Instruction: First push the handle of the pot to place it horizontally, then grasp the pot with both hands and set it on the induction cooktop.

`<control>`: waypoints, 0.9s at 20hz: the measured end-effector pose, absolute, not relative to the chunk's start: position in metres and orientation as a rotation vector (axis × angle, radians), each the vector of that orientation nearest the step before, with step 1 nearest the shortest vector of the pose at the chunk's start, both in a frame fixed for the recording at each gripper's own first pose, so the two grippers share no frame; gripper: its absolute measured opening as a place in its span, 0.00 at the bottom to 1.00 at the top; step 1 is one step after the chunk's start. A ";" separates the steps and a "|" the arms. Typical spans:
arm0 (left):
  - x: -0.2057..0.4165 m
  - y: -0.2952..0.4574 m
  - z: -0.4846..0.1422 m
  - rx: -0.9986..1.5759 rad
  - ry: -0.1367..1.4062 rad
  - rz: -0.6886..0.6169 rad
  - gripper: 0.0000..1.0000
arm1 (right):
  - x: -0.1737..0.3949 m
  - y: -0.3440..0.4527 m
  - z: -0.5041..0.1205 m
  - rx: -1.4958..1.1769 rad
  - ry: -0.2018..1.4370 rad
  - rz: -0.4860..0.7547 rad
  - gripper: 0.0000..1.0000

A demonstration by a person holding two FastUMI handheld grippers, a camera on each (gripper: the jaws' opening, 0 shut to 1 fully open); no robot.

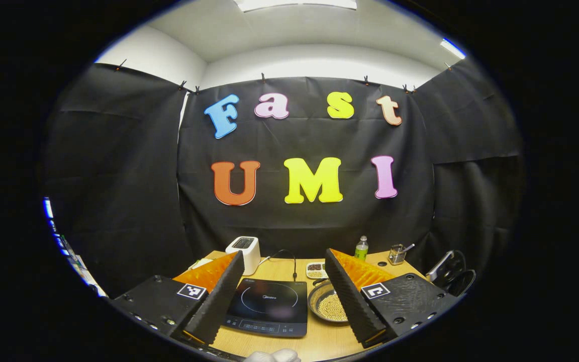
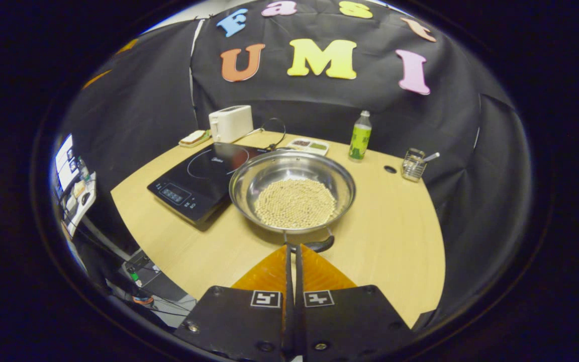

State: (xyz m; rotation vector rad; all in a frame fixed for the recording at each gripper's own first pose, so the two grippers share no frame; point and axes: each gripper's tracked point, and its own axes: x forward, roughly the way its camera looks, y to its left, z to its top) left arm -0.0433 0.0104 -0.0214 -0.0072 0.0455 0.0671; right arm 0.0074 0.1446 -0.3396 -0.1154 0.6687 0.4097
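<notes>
A steel pot (image 2: pixel 293 173) full of pale beans (image 2: pixel 294 202) stands on the wooden table, just right of the black induction cooktop (image 2: pixel 200 178). Its short dark handle (image 2: pixel 321 245) sticks out of the near rim. My right gripper (image 2: pixel 293 245) is shut, nothing between its fingers, with its tips at the handle's left end, right by the pot's near rim. My left gripper (image 1: pixel 284 254) is held open and wide above the table's near edge. Between its fingers lies the cooktop (image 1: pixel 268 306). Its right finger partly covers the pot (image 1: pixel 325 302).
At the back of the table stand a white toaster (image 2: pixel 230 123), a small plate with bread (image 2: pixel 194 137), a snack tray (image 2: pixel 309 146), a green bottle (image 2: pixel 360 136) and a metal cup with a spoon (image 2: pixel 414 163). A gloved hand (image 1: pixel 272 356) shows at the near edge. Bare wood lies right of the pot.
</notes>
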 end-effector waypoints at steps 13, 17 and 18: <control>-0.043 0.020 -0.035 0.019 0.121 0.207 0.96 | 0.045 0.188 -0.394 -0.157 0.795 0.543 0.04; -0.030 0.014 -0.036 -0.006 0.123 0.218 0.96 | 0.044 0.177 -0.396 -0.168 0.812 0.563 0.01; -0.028 0.013 -0.037 -0.007 0.126 0.222 0.96 | 0.045 0.174 -0.395 -0.171 0.810 0.567 0.01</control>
